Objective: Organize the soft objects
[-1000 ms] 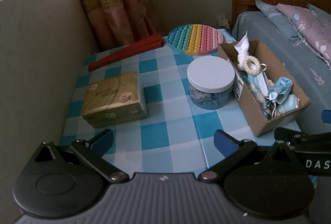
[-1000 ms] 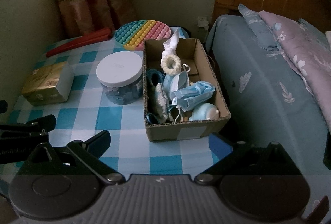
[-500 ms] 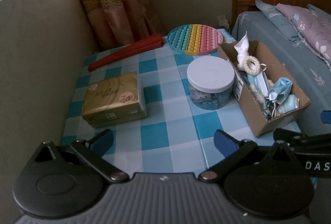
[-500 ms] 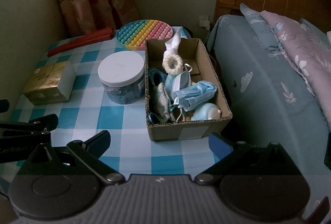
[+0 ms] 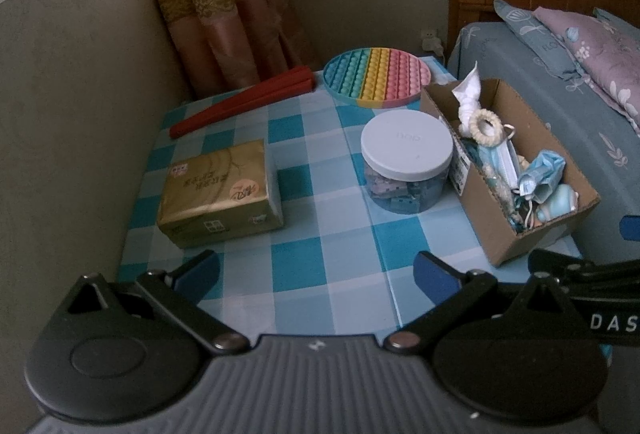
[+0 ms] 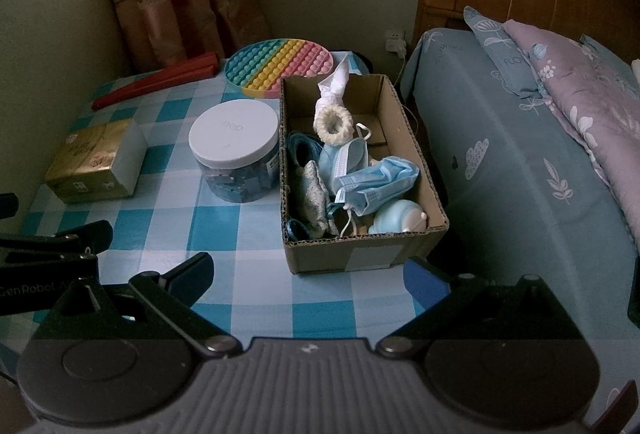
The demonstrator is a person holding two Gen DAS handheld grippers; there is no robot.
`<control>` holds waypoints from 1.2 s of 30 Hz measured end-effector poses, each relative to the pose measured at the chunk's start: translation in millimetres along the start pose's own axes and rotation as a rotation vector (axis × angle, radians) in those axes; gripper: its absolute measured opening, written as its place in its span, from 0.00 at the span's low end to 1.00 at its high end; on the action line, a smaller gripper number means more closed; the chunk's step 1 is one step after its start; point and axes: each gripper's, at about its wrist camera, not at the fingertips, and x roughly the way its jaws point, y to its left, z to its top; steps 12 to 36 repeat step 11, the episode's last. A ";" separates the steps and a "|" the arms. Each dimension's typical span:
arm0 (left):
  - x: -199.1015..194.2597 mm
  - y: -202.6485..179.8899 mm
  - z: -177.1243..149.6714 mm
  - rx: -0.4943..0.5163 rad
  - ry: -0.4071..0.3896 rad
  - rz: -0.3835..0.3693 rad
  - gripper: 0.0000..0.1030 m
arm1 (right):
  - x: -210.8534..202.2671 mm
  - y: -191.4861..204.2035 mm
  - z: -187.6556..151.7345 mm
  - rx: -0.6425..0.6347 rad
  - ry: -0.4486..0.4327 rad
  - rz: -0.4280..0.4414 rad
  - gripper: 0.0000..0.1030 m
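A cardboard box (image 6: 404,137) stands at the right edge of the checked table (image 6: 240,238). It holds blue face masks (image 6: 378,179), a cream scrunchie (image 6: 334,123), a white cloth (image 6: 334,85), a patterned pouch (image 6: 314,193) and a pale blue round thing (image 6: 396,220). The box also shows in the left wrist view (image 5: 480,193). My left gripper (image 5: 316,270) is open and empty over the table's near edge. My right gripper (image 6: 308,270) is open and empty just in front of the box.
A white-lidded jar (image 5: 406,165), a gold tissue pack (image 5: 220,193), a rainbow pop-it disc (image 5: 376,77) and a red folded fan (image 5: 244,101) lie on the table. A bed (image 6: 520,153) with pillows adjoins the right side. Wall and curtain stand behind.
Both grippers have edged slightly forward toward the table; nothing on the table has moved.
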 end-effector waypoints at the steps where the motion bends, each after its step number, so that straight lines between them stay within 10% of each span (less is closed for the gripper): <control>1: 0.0 0.0 0.0 0.000 0.000 0.000 0.99 | 0.0 -0.1 0.2 0.001 0.000 0.001 0.99; 36: -0.3 -1.2 1.7 0.001 0.003 -0.001 0.99 | -1.5 -2.0 -0.1 0.000 -0.004 0.000 0.99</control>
